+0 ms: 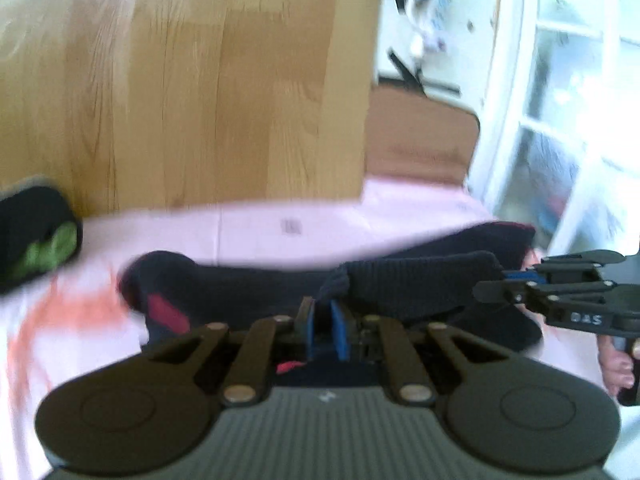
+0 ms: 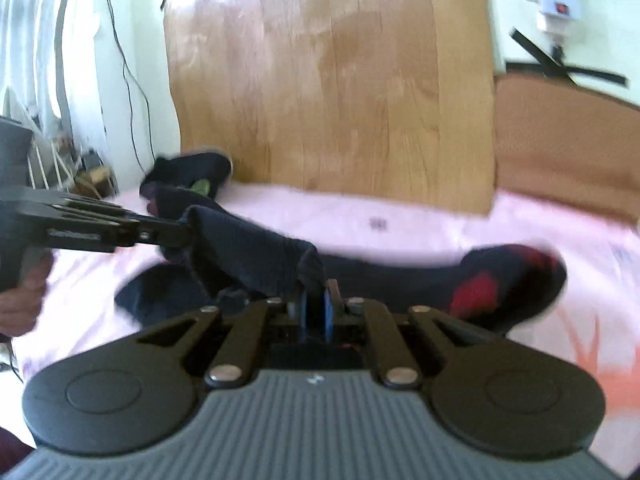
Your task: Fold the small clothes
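Observation:
A dark navy sock with red patches [image 1: 224,292] [image 2: 400,276] lies stretched on a pink cloth [image 1: 256,228] [image 2: 400,220]. My left gripper [image 1: 324,312] is shut on one corner of its ribbed cuff [image 1: 420,280]. My right gripper [image 2: 316,300] is shut on the other corner of the cuff [image 2: 248,252]. The cuff is lifted a little off the sock's body. Each gripper shows in the other's view, the right one in the left wrist view [image 1: 504,284] and the left one in the right wrist view [image 2: 180,232]. A second dark sock with green [image 1: 36,236] [image 2: 188,180] lies beyond.
A wooden table top [image 1: 200,80] [image 2: 332,80] lies past the pink cloth. A brown chair seat [image 1: 420,136] [image 2: 568,136] stands beyond its edge. A white door frame [image 1: 520,80] is at the right. Cables and a power strip [image 2: 556,0] lie on the floor.

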The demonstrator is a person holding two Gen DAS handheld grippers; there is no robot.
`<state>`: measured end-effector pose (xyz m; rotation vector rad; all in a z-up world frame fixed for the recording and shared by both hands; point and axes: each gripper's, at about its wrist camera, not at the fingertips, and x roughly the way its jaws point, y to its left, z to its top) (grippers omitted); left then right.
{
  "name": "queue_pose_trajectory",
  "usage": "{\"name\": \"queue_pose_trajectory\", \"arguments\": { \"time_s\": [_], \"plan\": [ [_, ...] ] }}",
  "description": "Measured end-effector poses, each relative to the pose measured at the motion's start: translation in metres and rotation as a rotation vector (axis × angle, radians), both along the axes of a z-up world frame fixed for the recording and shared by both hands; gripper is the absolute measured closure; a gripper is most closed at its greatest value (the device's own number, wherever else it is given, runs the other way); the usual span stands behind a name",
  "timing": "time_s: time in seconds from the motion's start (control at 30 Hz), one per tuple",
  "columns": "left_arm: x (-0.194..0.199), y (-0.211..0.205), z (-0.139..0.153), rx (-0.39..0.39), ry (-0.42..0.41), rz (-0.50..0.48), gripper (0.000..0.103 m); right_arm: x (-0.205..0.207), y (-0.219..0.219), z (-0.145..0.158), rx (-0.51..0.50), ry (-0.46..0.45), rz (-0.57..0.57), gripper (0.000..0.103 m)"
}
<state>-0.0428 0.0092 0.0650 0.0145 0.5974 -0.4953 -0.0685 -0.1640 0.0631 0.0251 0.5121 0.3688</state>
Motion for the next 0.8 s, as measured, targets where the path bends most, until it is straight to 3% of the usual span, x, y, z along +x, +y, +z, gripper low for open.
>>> {"name": "queue_pose_trajectory", "arguments": {
  "time_s": [0.1,0.13,0.17,0.23,0.37,0.5,0.57,0.63,0.67,0.7,0.73,0.77,0.8],
  "plan": [
    [-0.015,-0.004,-0.034,0.054,0.094,-0.003,0.079,-0.013,0.003,-0.04,0.035,0.111,-0.073,0.085],
    [-0.017,-0.002,-0.038,0.066,0.114,0.01,0.076,-0.02,-0.001,-0.045,0.072,0.087,-0.091,0.081],
    [-0.02,0.003,-0.038,0.063,0.125,0.011,0.076,-0.024,-0.003,-0.043,0.09,0.09,-0.101,0.07],
    [-0.028,0.018,-0.026,0.021,0.115,0.006,0.073,-0.03,-0.008,-0.032,0.123,0.089,-0.097,0.063],
    [-0.026,0.052,0.005,-0.083,0.049,0.077,0.067,-0.046,-0.02,-0.012,0.163,0.019,-0.088,0.063],
    [0.007,0.059,0.023,-0.176,0.063,0.142,0.069,-0.029,-0.023,0.005,0.239,-0.034,-0.138,0.063],
    [0.021,0.052,0.02,-0.153,0.046,0.16,0.068,-0.018,-0.023,0.006,0.287,-0.045,-0.16,0.062],
    [0.045,0.042,0.0,-0.083,0.084,0.236,0.068,-0.005,-0.025,-0.003,0.317,-0.017,-0.161,0.058],
    [0.054,0.041,-0.012,-0.046,0.114,0.268,0.069,0.007,-0.026,-0.014,0.299,0.031,-0.191,0.058],
    [0.064,0.041,-0.029,-0.014,0.166,0.29,0.079,0.02,-0.03,-0.029,0.239,0.097,-0.246,0.06],
    [0.064,0.045,-0.037,-0.025,0.151,0.287,0.081,0.028,-0.035,-0.045,0.178,0.153,-0.306,0.075],
    [0.06,0.046,-0.036,-0.026,0.139,0.279,0.081,0.021,-0.048,-0.054,0.216,0.104,-0.317,0.084],
    [0.055,0.046,-0.034,-0.017,0.142,0.271,0.081,0.015,-0.061,-0.057,0.282,0.118,-0.324,0.086]
  ]
}}
